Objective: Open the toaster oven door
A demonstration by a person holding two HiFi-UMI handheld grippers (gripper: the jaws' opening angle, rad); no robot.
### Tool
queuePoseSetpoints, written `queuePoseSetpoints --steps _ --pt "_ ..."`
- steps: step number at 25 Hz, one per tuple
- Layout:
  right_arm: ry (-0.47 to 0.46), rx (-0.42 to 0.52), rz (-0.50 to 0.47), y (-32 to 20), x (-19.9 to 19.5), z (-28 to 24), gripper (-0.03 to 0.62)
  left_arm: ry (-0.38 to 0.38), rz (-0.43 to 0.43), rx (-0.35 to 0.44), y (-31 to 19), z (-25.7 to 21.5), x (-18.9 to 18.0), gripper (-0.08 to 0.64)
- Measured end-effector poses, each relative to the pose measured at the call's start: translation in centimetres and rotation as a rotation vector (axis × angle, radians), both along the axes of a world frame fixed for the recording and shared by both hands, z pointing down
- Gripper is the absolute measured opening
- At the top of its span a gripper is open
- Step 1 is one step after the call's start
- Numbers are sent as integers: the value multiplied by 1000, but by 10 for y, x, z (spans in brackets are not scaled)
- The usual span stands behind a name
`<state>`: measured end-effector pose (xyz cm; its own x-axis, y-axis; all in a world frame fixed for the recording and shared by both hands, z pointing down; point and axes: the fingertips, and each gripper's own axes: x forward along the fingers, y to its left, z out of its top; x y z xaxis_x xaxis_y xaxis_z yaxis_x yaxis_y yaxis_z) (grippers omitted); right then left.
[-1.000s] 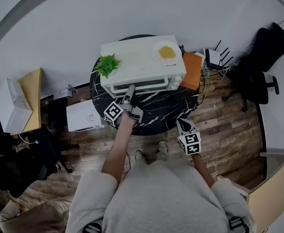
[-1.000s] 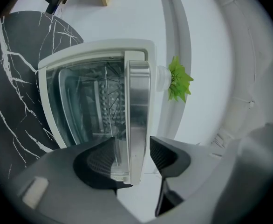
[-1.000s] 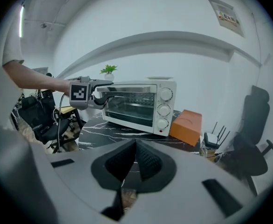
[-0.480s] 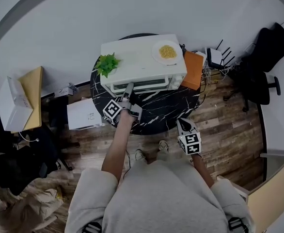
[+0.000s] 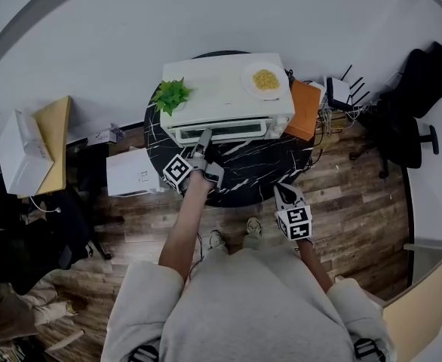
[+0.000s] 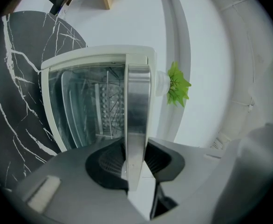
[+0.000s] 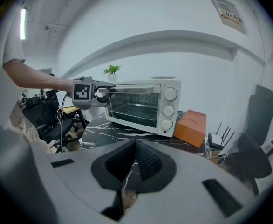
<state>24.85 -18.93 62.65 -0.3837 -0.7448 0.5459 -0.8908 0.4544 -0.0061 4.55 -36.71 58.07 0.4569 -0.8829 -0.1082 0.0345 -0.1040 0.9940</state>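
Observation:
A white toaster oven (image 5: 228,96) stands on a round black marble table (image 5: 259,168) with its glass door closed. My left gripper (image 5: 203,140) reaches level to the top of the door. In the left gripper view its jaws have just been closing, and both pads now press on the silver door handle (image 6: 137,106) between them. The right gripper view shows the same grip from the side, left gripper (image 7: 99,93) on the handle (image 7: 132,89). My right gripper (image 5: 285,194) hangs at the table's near edge, tilted down, shut with nothing in it (image 7: 135,162).
On the oven's top sit a plate of yellow food (image 5: 265,79) and a small green plant (image 5: 171,94). An orange box (image 5: 305,110) stands to the oven's right, with a router (image 5: 337,93) behind it. A black office chair (image 5: 409,111) is at far right and a white box (image 5: 130,173) is on the floor at left.
Both grippers keep their places, the left one at the handle. The head view has slid slightly, so the oven sits a little further right.

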Motion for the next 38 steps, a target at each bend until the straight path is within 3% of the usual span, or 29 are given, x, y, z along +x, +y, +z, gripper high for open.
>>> queuePoseSetpoints --steps 38 --pt "-7 -43 -173 21 -34 15 14 -11 -16 -61 88 44 -1 109"
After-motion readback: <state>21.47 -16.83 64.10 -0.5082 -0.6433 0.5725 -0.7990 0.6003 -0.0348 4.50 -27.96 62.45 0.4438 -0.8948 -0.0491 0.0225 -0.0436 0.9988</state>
